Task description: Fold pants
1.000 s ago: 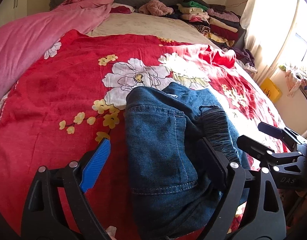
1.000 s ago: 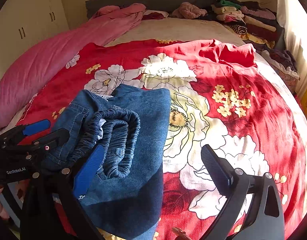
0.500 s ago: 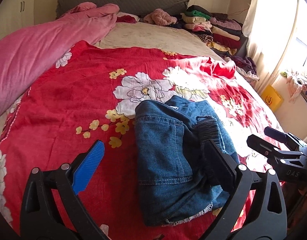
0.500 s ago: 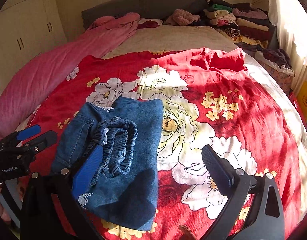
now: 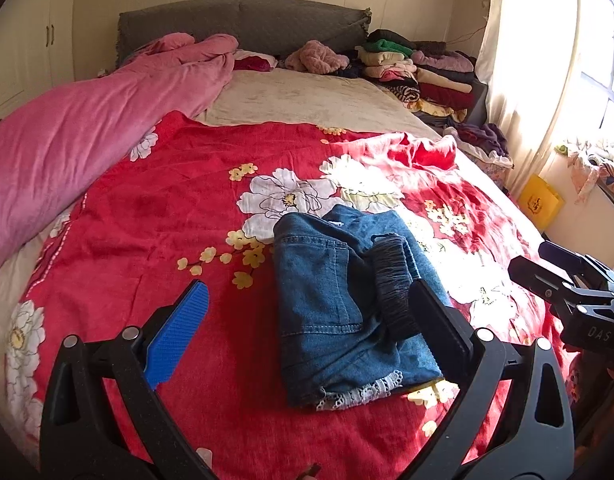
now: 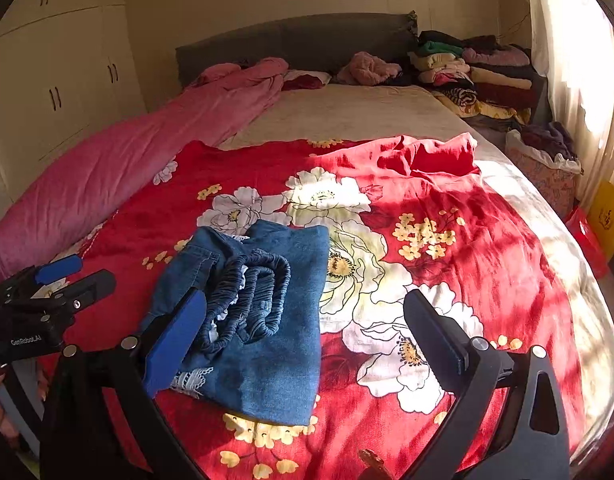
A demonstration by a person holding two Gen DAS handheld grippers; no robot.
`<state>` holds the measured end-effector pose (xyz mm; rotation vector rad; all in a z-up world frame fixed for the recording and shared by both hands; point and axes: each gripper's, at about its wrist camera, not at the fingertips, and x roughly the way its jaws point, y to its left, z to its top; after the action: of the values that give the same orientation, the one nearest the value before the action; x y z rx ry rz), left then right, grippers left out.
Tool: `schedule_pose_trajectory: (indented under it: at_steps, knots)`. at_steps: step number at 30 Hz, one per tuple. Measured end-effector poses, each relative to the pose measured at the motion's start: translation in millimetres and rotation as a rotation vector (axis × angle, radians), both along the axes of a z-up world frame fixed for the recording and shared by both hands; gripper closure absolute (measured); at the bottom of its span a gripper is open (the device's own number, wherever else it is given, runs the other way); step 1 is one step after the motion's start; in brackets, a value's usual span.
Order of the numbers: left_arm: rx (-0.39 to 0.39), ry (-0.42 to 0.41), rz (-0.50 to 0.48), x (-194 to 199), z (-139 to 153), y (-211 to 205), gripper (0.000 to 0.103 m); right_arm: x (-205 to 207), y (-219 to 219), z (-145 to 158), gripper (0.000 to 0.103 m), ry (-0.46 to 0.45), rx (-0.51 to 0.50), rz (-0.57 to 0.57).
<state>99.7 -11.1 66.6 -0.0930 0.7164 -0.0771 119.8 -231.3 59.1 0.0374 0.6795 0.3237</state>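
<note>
The blue denim pants (image 5: 327, 304) lie folded into a compact bundle on the red flowered bedspread (image 5: 147, 248), elastic waistband (image 5: 391, 280) on top and a lace hem at the near edge. My left gripper (image 5: 307, 290) hangs open above and short of the bundle, nothing between its fingers. In the right wrist view the pants (image 6: 275, 344) sit at lower left, and my right gripper (image 6: 303, 302) is open and empty over their right side. Each gripper shows in the other's view: the right gripper (image 5: 567, 286) and the left gripper (image 6: 59, 284).
A pink duvet (image 5: 75, 152) runs along the bed's left side. Stacks of folded clothes (image 5: 419, 76) fill the far right corner by the grey headboard (image 5: 243, 20). A curtain and a yellow bag (image 5: 541, 202) stand on the right, a white wardrobe (image 6: 55, 80) on the left.
Both grippers have drawn back and risen away from the pants, which now look smaller and lie fully in view. The pants have stayed where they lay.
</note>
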Motion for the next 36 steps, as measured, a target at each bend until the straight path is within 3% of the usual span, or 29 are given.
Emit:
schedule_pose_trajectory:
  at_steps: [18,28,36]
  knots:
    - [0.014,-0.058,-0.028,-69.6,4.8,-13.0,0.009,-74.8,-20.7,10.1,0.004,-0.059,0.033,0.018]
    - [0.038,-0.02,-0.028,-79.7,-15.6,-15.4,0.009,-96.5,-21.1,-5.5,0.004,-0.066,-0.005,0.025]
    - [0.05,0.01,-0.024,-83.1,-32.7,-12.2,0.009,-99.6,-18.4,-27.1,0.005,-0.019,-0.011,0.033]
